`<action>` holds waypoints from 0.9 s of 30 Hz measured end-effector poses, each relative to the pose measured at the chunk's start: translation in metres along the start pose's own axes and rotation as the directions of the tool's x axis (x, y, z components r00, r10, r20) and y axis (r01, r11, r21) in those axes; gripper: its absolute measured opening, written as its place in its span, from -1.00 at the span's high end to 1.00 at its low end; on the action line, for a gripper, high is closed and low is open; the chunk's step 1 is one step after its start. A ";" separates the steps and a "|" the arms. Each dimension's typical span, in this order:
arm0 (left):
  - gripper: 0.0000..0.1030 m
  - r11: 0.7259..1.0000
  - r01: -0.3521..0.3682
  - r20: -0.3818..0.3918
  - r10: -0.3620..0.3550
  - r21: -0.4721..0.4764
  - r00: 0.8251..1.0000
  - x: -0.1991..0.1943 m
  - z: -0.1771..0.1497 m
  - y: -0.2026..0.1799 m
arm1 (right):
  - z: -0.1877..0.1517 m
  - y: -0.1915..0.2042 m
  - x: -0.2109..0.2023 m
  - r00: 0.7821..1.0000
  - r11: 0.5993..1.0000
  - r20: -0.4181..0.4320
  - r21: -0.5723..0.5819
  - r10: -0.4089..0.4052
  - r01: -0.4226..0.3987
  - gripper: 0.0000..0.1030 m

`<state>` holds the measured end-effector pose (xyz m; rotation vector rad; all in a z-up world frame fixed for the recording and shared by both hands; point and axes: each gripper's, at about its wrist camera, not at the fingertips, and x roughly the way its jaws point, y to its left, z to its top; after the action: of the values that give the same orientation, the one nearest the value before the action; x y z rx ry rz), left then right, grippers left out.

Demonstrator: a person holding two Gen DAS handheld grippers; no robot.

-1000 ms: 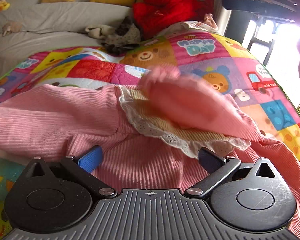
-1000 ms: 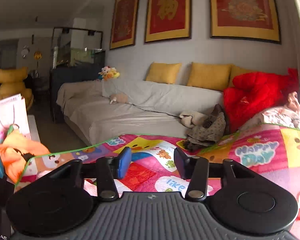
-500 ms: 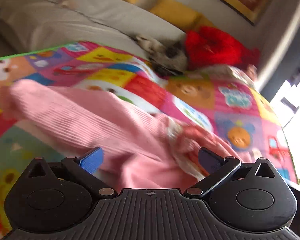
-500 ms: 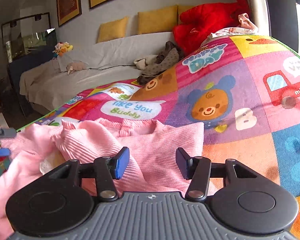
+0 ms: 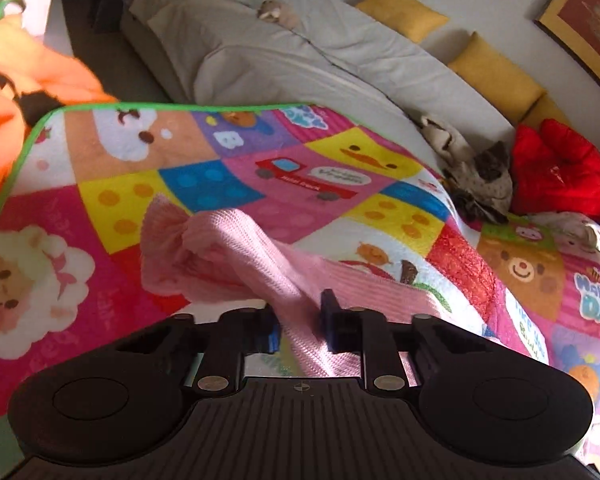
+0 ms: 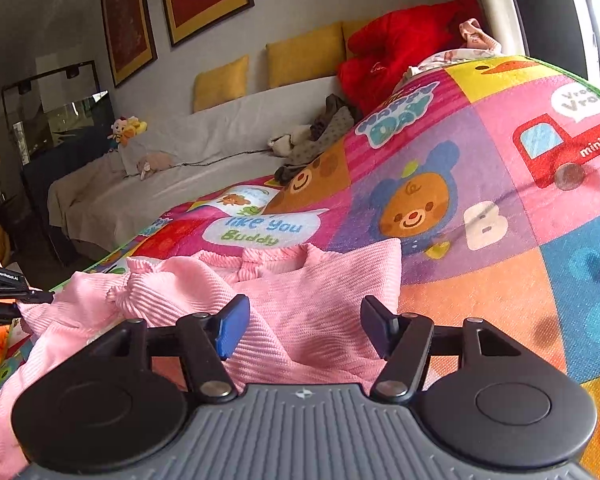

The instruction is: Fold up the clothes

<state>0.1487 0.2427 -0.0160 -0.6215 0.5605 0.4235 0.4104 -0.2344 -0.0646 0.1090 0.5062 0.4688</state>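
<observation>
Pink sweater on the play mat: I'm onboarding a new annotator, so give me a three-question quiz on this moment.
1. True or false: the left gripper is shut on a sleeve of the pink sweater.
2. Multiple choice: the right gripper is A) shut on the sweater, B) open over the sweater, C) holding a yellow cushion.
3. Fill in: the sweater lies on a colourful ____ printed with bears and a truck.

Key: 1 true; 2 B; 3 play mat.
</observation>
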 end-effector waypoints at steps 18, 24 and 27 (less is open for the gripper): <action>-0.34 0.544 0.474 -0.222 -0.465 0.693 0.857 -0.059 -0.135 -0.186 | 0.001 -0.025 0.003 1.000 0.986 0.001 0.164 0.014 -0.014 -0.33; -0.51 0.565 0.429 -0.202 -0.420 0.705 0.885 -0.051 -0.136 -0.183 | 0.002 -0.023 0.005 1.000 0.989 -0.001 0.150 0.011 -0.011 -0.35; -0.59 0.570 0.382 -0.164 -0.396 0.727 0.904 -0.050 -0.131 -0.186 | 0.004 -0.020 0.008 1.000 0.991 -0.029 0.133 -0.001 0.005 -0.35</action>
<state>0.1606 0.0113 0.0049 0.0837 0.5053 -0.2484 0.4268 -0.2484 -0.0692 0.2299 0.5658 0.4343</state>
